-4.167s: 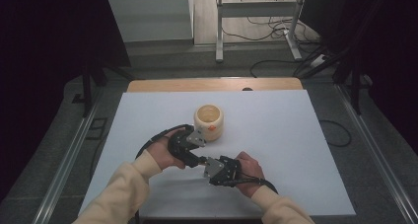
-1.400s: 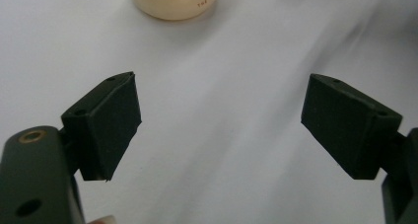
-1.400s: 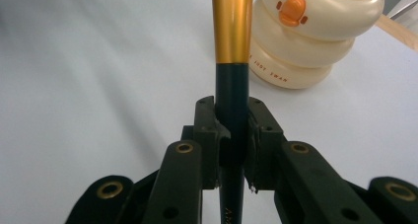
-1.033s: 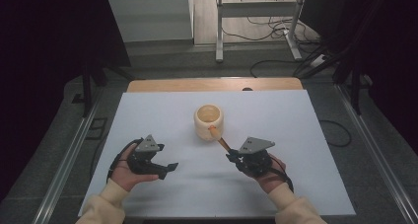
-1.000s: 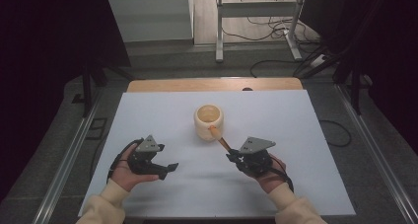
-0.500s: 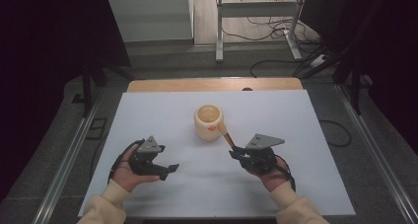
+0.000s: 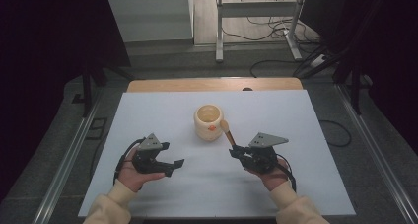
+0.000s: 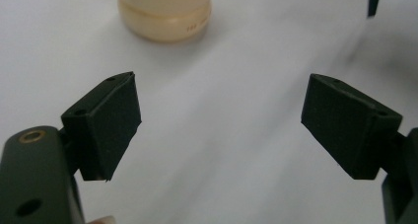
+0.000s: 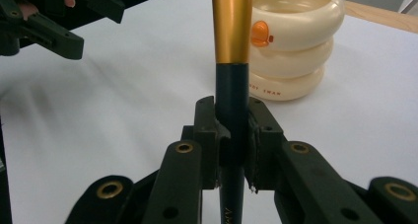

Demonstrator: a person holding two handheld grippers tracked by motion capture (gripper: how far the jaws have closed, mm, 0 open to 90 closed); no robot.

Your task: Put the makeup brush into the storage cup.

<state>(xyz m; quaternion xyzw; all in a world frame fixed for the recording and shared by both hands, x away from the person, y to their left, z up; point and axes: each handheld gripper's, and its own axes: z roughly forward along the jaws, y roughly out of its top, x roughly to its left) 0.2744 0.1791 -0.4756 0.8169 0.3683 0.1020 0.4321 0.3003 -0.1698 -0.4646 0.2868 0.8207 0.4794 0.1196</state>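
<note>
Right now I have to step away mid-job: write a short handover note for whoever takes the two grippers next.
Right gripper: shut on the brush by its dark handle, gold ferrule and head pointing toward the cream pot.
Left gripper: open, nothing between the jaws, hovering over the white table to the pot's near left.
Pot: upright at mid-table, mouth open; the brush head is beside its rim, not inside.
Done: brush picked up and brought near the pot.
Left, probably: stand the brush in the pot, release. The left gripper is free to steady the pot.

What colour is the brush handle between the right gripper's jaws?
Dark handle with a gold ferrule above; clearest in the right gripper view.
</note>
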